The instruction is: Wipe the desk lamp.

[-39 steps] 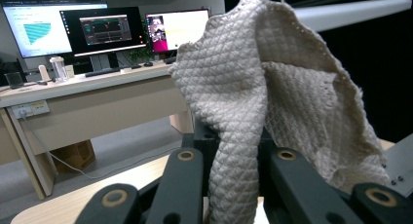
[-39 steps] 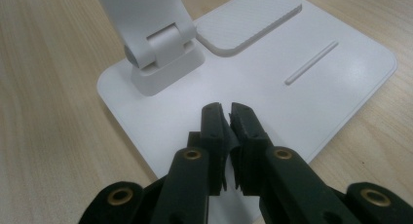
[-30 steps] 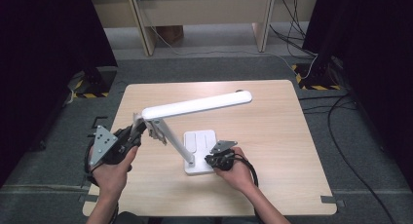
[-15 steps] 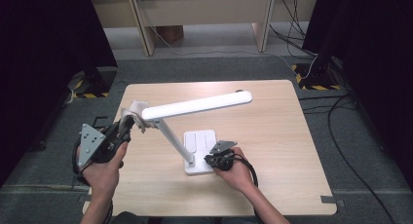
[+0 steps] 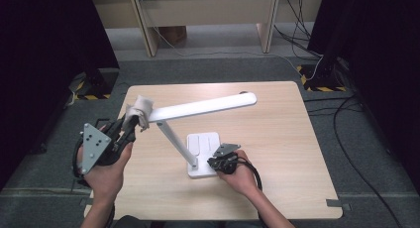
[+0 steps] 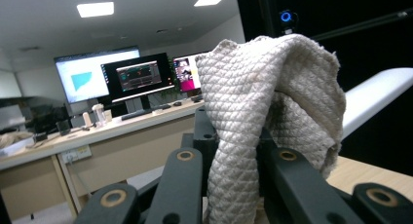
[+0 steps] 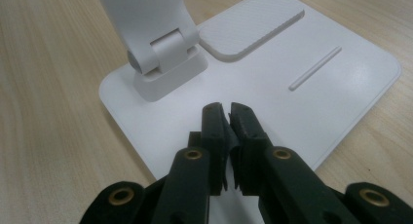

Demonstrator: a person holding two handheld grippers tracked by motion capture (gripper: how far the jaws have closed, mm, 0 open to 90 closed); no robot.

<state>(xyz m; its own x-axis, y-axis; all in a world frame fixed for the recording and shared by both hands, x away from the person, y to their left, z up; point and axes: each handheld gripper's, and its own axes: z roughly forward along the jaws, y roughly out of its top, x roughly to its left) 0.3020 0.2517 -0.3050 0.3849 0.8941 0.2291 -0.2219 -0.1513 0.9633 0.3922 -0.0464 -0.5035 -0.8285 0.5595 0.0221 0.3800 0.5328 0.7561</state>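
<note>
we see the left tool (image 5: 130,125) near the left edge of the light wooden worktop (image 5: 277,139), clenched on a crumpled beige quilted cloth (image 6: 263,117). the cloth sits at the near-left end of the long white lamp head (image 5: 203,107), which reaches toward the far right corner. the lamp's slanted white arm (image 5: 174,142) runs down to the flat white square lamp base (image 7: 311,83) near the middle of the near edge. the right tool (image 7: 229,114) is clenched with its jaws together, tips resting over the base's near corner, grasping nothing.
</note>
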